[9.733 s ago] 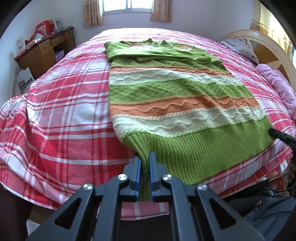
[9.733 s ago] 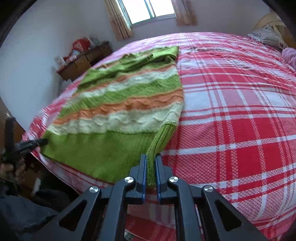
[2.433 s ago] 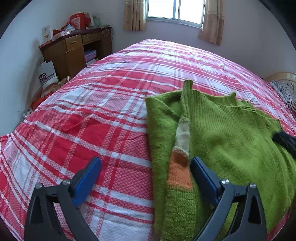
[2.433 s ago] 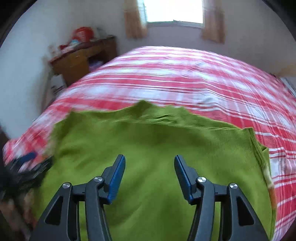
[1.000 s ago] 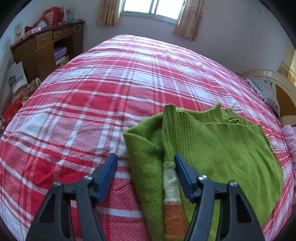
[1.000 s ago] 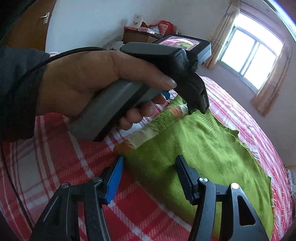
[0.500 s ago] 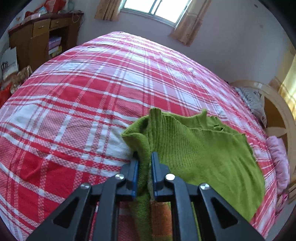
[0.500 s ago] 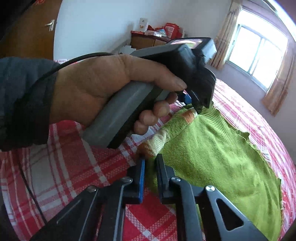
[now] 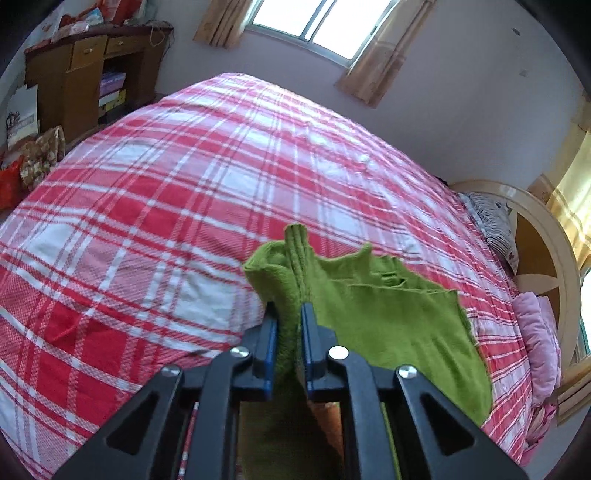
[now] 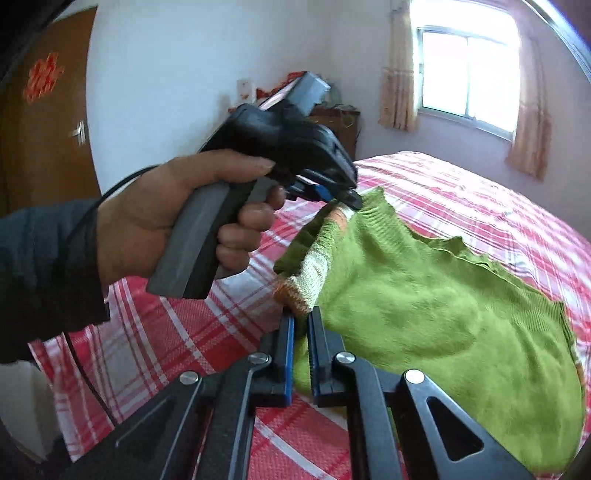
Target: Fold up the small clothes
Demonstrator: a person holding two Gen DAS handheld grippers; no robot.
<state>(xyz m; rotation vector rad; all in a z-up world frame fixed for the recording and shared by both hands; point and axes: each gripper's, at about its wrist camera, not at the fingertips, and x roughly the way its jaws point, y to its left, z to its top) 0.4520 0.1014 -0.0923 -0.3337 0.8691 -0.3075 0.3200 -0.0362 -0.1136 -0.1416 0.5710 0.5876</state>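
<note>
**Both grippers pinch the left edge of the folded sweater**

A bed (image 9: 155, 206) covered in a red, pink and white plaid sheet fills most of both views. A window with tan curtains (image 9: 310, 26) sits in the far wall, a wooden dresser (image 9: 85, 74) stands off the bed's far left corner, and a rounded headboard (image 9: 546, 258) with a pink pillow (image 9: 535, 332) closes the right side.

The green sweater (image 10: 424, 314) lies folded on the near right part of the bed, its plain green knit facing up, with an orange and cream stripe showing along the raised left edge.

The left gripper (image 9: 288, 332) has its blue-padded fingers pressed together on the ribbed green edge, which stands up between them. In the right wrist view the person's left hand (image 10: 177, 221) wraps the grey handle.

The right gripper (image 10: 301, 332) has its fingers closed on the same edge, just below the orange and cream patch, nearer the camera than the left gripper.
</note>
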